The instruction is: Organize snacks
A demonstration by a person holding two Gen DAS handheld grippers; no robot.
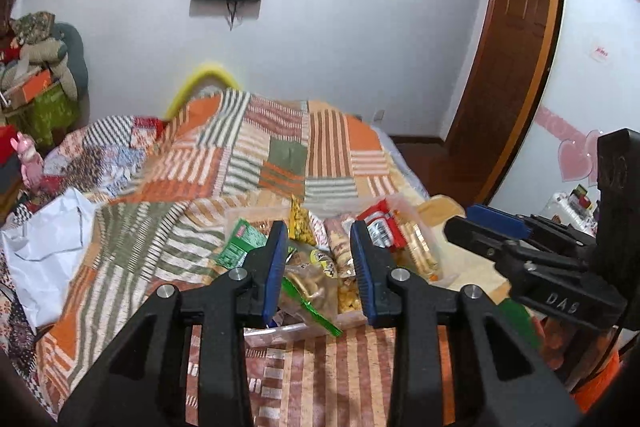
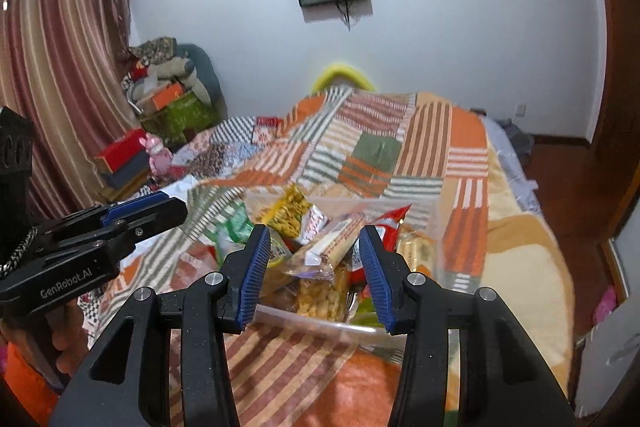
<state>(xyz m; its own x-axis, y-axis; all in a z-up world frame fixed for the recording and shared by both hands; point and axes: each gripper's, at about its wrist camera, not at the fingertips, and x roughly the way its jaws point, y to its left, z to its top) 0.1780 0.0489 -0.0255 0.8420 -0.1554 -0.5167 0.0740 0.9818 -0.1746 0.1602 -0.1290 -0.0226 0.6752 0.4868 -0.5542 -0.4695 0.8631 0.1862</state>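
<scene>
Clear bin [image 2: 436, 223] on bed quilt [image 1: 280, 155], snack packets [image 1: 316, 259] heaped loose inside. Left gripper [image 1: 320, 267] and right gripper [image 2: 314, 267] above bin near edge, both spread wide, empty. Sorting looks barely started; all packets left.

- Even, soft indoor light is seen; shadows are faint.
- Straight lines are bent at the edges, and corners are vignetted black.
- Slight motion blur is shown on the quilt [image 2: 360, 155].
</scene>
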